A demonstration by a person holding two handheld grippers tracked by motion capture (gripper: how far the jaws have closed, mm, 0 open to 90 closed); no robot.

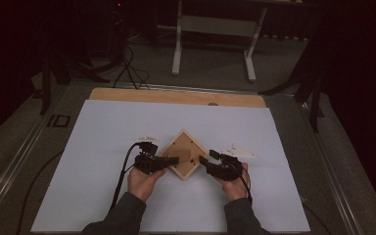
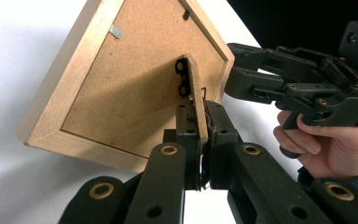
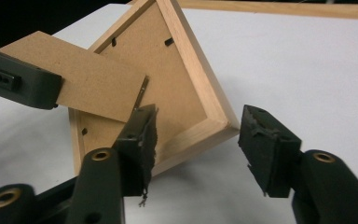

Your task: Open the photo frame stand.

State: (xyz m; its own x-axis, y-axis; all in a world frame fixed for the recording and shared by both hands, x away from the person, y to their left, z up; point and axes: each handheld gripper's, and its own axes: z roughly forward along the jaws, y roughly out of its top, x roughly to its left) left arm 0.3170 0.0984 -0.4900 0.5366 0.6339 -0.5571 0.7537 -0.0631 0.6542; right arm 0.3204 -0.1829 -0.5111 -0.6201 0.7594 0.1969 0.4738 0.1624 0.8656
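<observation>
Left gripper view: the left gripper [image 2: 199, 135] pinches the stand flap [image 2: 196, 100] of the picture frame [image 2: 121, 84], which lies back-up just ahead of the jaws. The right gripper [image 3: 198, 140] gapes apart, the frame's corner between its jaws, untouched, on the white sheet [image 3: 307, 70].
</observation>
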